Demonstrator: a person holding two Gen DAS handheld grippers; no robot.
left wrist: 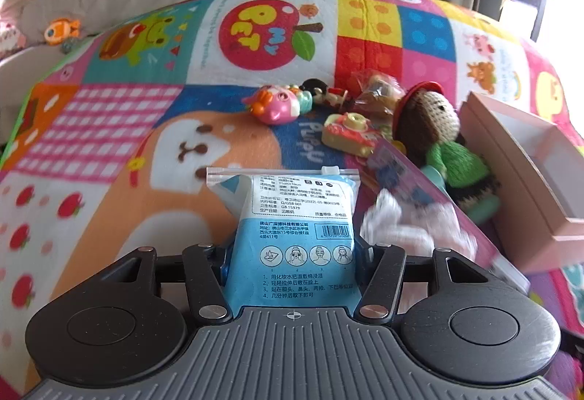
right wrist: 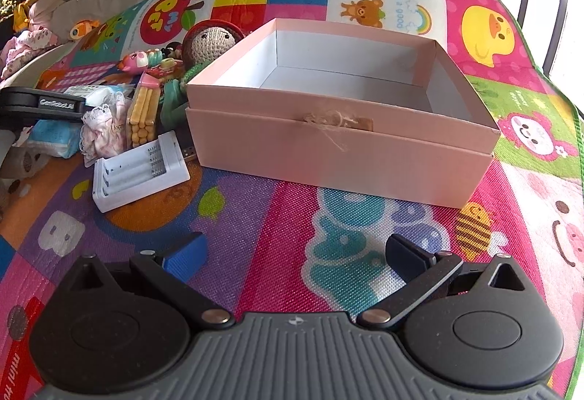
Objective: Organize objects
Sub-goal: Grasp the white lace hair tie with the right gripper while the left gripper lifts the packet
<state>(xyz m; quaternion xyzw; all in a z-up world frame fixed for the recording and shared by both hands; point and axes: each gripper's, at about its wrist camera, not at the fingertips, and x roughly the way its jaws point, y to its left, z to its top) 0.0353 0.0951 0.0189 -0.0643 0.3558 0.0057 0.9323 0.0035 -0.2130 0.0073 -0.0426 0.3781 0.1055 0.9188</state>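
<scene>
My left gripper (left wrist: 292, 254) is shut on a blue and white packet of cotton pads (left wrist: 292, 217), held above the play mat. An open pink box (right wrist: 339, 130) stands on the mat, empty inside; its edge shows at the right of the left wrist view (left wrist: 518, 159). My right gripper (right wrist: 295, 254) is open and empty, low over the mat in front of the box. Left of the box lie a crocheted doll (left wrist: 434, 130), a pink fish toy (left wrist: 273, 104), a toy camera (left wrist: 346, 133), a biscuit stick pack (right wrist: 142, 115) and a white battery charger (right wrist: 138, 173).
The colourful play mat (right wrist: 277, 217) covers the surface. A lace-trimmed pink packet (left wrist: 419, 217) lies to the right of the held packet. The left gripper's black body (right wrist: 40, 104) shows at the far left of the right wrist view. Plush toys (left wrist: 62, 29) sit on the sofa behind.
</scene>
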